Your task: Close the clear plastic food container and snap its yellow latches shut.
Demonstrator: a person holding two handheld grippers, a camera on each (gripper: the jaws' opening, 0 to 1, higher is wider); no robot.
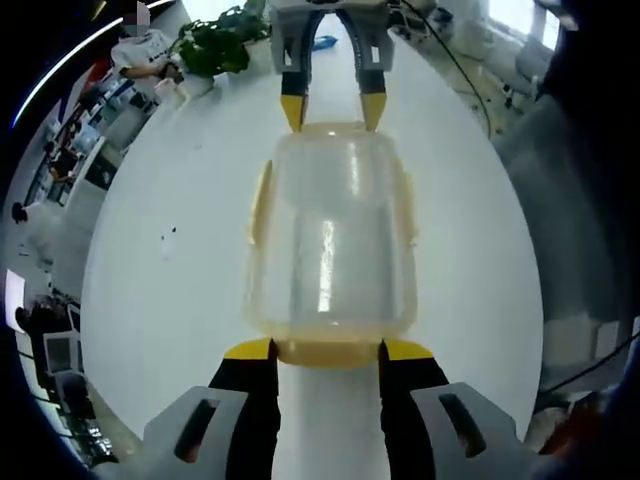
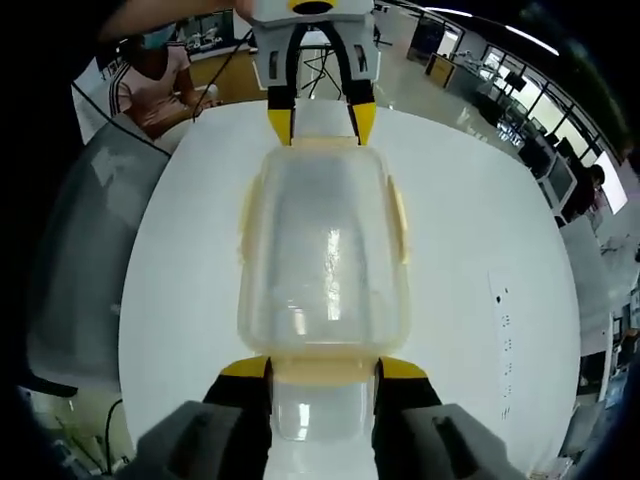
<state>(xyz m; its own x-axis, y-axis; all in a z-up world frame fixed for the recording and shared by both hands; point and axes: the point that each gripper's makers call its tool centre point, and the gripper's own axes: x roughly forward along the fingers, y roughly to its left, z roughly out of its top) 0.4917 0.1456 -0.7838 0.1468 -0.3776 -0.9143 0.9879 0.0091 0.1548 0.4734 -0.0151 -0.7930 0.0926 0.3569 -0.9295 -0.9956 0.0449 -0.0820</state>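
Two grippers are set at opposite ends of the container (image 1: 330,235) on the white tabletop (image 1: 170,300): left gripper (image 1: 328,352) and right gripper (image 2: 322,370), both spread wide around end latches. Light, slippery plastic is judged; pressing the yellow latches (image 2: 400,222) is advised.

White round table (image 1: 170,300), potted plant (image 1: 215,45), bright office windows (image 2: 520,95)

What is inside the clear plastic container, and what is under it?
The container looks empty through its cloudy lid. It rests on the white table. The lid's glare could hide something small inside, and the table directly beneath it is covered from view.
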